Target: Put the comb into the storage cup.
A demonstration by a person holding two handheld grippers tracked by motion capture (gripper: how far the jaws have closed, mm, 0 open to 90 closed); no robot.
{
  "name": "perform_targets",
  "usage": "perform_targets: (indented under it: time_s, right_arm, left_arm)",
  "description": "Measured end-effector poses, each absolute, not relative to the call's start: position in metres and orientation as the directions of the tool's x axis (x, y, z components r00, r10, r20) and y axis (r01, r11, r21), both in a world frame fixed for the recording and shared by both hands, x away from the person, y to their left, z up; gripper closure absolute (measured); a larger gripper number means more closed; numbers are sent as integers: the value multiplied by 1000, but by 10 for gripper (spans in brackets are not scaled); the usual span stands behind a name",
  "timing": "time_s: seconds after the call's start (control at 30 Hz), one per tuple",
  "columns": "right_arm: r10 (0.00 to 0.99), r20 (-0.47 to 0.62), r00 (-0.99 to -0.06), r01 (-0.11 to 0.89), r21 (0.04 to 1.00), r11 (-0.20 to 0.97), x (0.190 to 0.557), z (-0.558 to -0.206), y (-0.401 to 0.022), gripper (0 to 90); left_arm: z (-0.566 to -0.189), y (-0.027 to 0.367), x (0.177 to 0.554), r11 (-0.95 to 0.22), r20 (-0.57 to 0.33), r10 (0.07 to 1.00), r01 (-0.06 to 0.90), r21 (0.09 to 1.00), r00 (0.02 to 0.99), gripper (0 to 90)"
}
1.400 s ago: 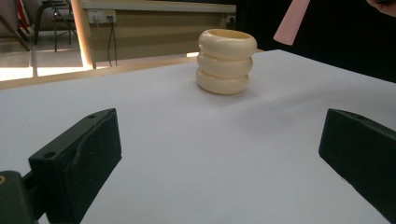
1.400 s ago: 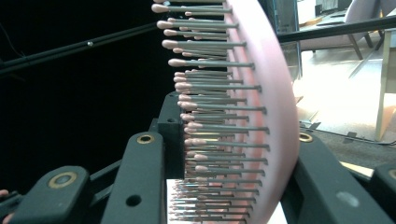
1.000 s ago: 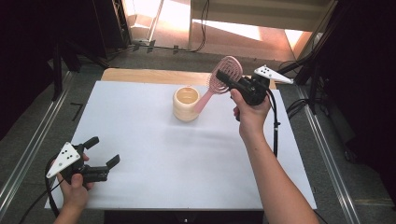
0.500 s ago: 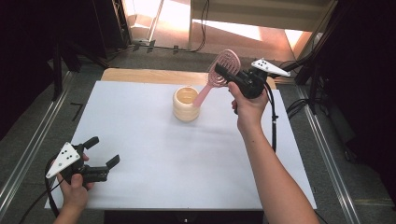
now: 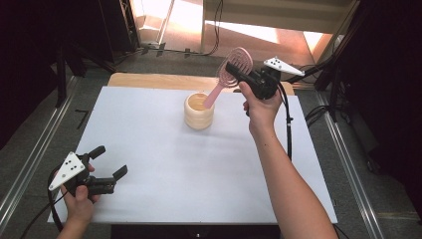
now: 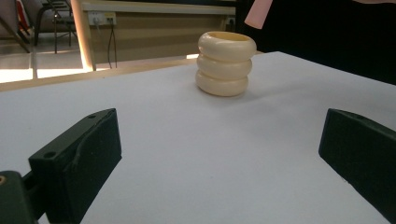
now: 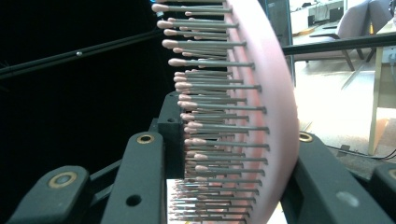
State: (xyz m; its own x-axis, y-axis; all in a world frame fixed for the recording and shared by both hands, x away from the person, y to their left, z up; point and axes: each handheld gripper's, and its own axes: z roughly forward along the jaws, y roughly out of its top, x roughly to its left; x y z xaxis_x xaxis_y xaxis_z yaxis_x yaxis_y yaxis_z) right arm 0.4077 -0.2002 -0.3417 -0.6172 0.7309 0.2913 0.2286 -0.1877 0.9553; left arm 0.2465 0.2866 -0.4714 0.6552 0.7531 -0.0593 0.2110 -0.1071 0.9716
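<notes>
A pink hairbrush (image 5: 230,74) hangs tilted in the air, its handle end just above the mouth of a cream ribbed cup (image 5: 199,110) that stands at the back middle of the white table (image 5: 164,164). My right gripper (image 5: 235,69) is shut on the brush head; its bristles (image 7: 210,116) and pink back (image 7: 275,107) sit between the jaws. Near the front left corner, my left gripper (image 5: 110,162) rests low with its jaws wide open and nothing between them. The cup (image 6: 225,63) stands ahead of it, the pink handle tip (image 6: 258,14) above.
A wooden board (image 5: 149,79) lies along the table's far edge. Metal rails (image 5: 30,149) run down both sides of the table. Cables (image 5: 318,114) trail on the floor at the right. Dark stands rise at the back left.
The right gripper has carried the brush a little to the left and up; the handle end now hangs over the cup's mouth. The left gripper has kept still.
</notes>
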Motion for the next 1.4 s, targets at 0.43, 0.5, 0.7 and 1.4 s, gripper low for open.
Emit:
perform_targets:
  time_s: [0.43, 0.5, 0.7, 1.4]
  right_arm:
    - [730, 312, -609, 229, 949, -215, 421, -351, -195, 621]
    - [735, 307, -604, 227, 951, -211, 422, -353, -193, 621]
    - [740, 287, -609, 216, 957, -193, 426, -359, -186, 621]
    - [734, 308, -605, 257, 948, -186, 435, -377, -170, 621]
  left_arm:
    - [-472, 287, 247, -106, -61, 751, 211, 972, 657, 0]
    - [-472, 287, 247, -107, -60, 752, 211, 972, 656, 0]
    - [-472, 287, 247, -105, -61, 753, 212, 972, 655, 0]
    - [-471, 288, 246, -110, -54, 753, 207, 972, 655, 0]
